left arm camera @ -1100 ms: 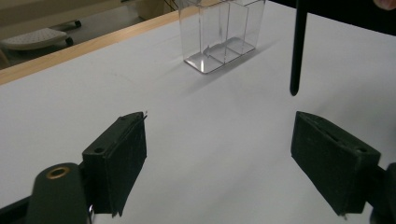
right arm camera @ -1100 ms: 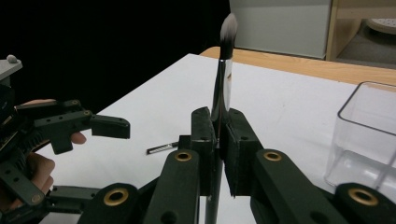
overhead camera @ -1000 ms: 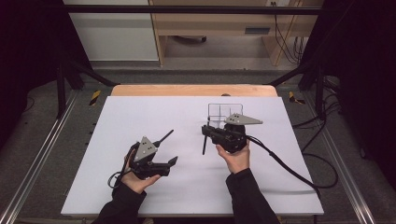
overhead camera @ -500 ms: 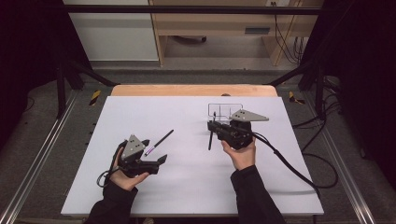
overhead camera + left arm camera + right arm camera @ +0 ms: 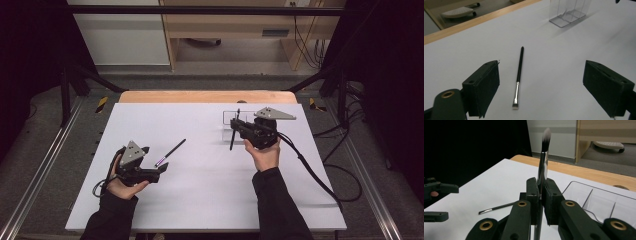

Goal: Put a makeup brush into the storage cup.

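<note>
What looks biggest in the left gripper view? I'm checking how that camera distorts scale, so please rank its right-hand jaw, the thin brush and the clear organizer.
1. Right-hand jaw, though nearness to the camera inflates it.
2. Thin brush and clear organizer: too alike to rank; the organizer is cropped and farther off.

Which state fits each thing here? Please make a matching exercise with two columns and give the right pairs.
1. thin black flat-tipped brush
2. fluffy brush with silver ferrule
3. clear plastic divided organizer
4. left gripper

a. open
b. clamped upright in the right gripper
c. lying flat on the white table
d. standing near the table's far edge

Pairs: 1-c, 2-b, 3-d, 4-a
</note>
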Tool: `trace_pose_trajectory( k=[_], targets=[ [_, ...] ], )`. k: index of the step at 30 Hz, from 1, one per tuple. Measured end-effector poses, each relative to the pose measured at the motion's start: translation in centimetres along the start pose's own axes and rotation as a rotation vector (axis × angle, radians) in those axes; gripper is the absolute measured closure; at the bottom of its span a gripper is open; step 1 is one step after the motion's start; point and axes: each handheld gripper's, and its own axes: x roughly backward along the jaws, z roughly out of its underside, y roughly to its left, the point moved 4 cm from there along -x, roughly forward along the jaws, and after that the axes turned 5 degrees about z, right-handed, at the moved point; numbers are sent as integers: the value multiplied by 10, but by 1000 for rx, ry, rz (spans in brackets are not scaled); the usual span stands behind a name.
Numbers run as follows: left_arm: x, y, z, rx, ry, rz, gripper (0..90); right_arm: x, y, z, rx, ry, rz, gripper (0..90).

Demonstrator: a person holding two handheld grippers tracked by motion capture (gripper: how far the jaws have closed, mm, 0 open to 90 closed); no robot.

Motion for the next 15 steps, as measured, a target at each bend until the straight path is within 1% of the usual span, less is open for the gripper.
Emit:
trace_pose_trajectory(
  k=[1, 5, 8, 9, 15],
  targets=[
    [0, 3, 1, 8, 2, 0, 131, 0, -1, -1, 0, -1, 5, 837],
    [2, 7, 2, 16, 0, 1, 128, -2, -5, -3, -2, -3, 14, 837],
    [4, 11, 3, 28, 0, -1, 127, -4, -10, -6, -1, -4, 34, 838],
    [4, 11, 3, 28, 0, -1, 127, -4, -10, -6, -1, -4, 34, 838],
    [5, 16, 4, 32, 5, -5, 128, -4, -20, -14, 9, -14, 71, 837]
  ],
)
